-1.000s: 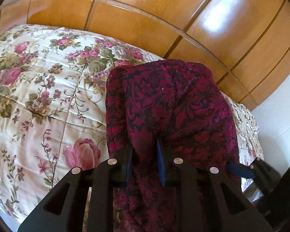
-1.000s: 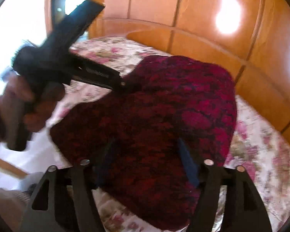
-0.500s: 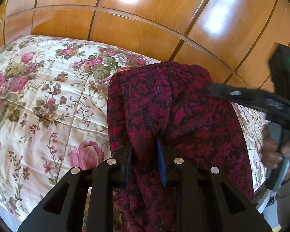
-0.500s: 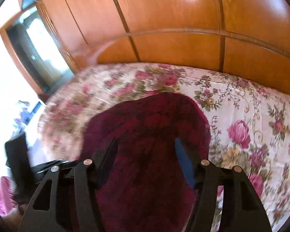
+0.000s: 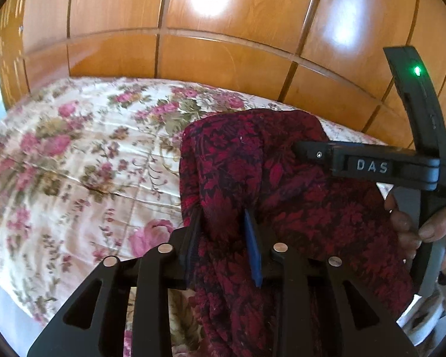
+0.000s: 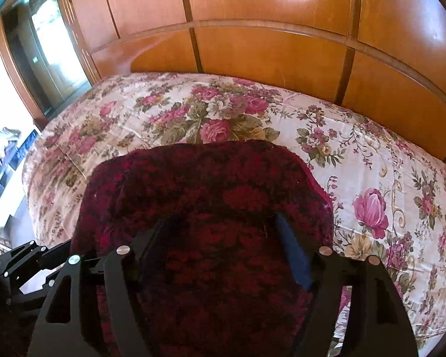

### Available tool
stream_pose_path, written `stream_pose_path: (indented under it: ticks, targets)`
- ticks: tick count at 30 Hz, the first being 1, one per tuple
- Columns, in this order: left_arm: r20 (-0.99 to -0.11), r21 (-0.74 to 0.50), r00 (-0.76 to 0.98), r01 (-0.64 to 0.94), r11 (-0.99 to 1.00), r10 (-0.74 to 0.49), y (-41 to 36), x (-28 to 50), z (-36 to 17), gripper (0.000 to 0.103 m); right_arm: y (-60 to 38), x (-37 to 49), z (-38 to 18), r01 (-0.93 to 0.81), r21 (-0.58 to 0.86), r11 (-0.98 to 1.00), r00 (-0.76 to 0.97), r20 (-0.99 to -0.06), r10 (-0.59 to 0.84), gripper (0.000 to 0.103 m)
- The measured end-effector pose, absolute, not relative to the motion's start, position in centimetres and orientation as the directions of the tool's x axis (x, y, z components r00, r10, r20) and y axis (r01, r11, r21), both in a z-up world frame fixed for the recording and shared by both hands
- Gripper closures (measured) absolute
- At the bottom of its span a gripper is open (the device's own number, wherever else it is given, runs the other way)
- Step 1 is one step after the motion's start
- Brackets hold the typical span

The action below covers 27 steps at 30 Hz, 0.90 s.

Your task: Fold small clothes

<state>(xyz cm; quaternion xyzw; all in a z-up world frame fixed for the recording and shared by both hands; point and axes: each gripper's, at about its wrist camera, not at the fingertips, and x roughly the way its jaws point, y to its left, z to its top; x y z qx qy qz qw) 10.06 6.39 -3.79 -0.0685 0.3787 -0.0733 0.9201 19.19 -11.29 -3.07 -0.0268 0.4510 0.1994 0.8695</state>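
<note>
A dark red garment with a black leaf pattern lies on the floral bedspread, its near end bunched toward me. My left gripper pinches a ridge of that fabric, and its jaws are opening with the cloth still filling the gap. In the right wrist view the garment spreads under my right gripper. Its jaws stand wide and are opening, with the fabric between them but not pinched. The left wrist view shows the right gripper's finger over the garment's right part, a hand on its handle.
Glossy wooden panels rise right behind the bed. The bedspread stretches bare to the right of the garment. A mirrored door and clutter lie off the bed's left side. Part of the left gripper's frame shows at lower left.
The right gripper has swung in from the right and now reaches over the garment. Its view turned from the left gripper and hand to the bed. The left jaws stand slightly wider.
</note>
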Motion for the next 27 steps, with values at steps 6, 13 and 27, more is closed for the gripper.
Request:
stream_pose_path:
  ticks: [6,13,27]
  targets:
    - [-0.693,-0.126,0.707,0.07,0.99,-0.138,6.0,9.6,-3.6,0.075,-11.4,18.0,-2.1,-0.4,0.142,0.905,0.543,-0.759,0.359,0.008]
    - [-0.697,-0.08,0.713,0.031,0.996,-0.078,5.9,9.4,-3.7,0.064,-14.2,16.0,0.4,-0.366,0.227,0.902,0.62,-0.664,0.419,0.003]
    - [-0.707,-0.021,0.706,0.016,1.0,-0.026,6.3,9.6,-4.5,0.047,-20.8,15.3,-6.5,-0.272,0.632,0.726,0.358,-0.633,0.686,0.002]
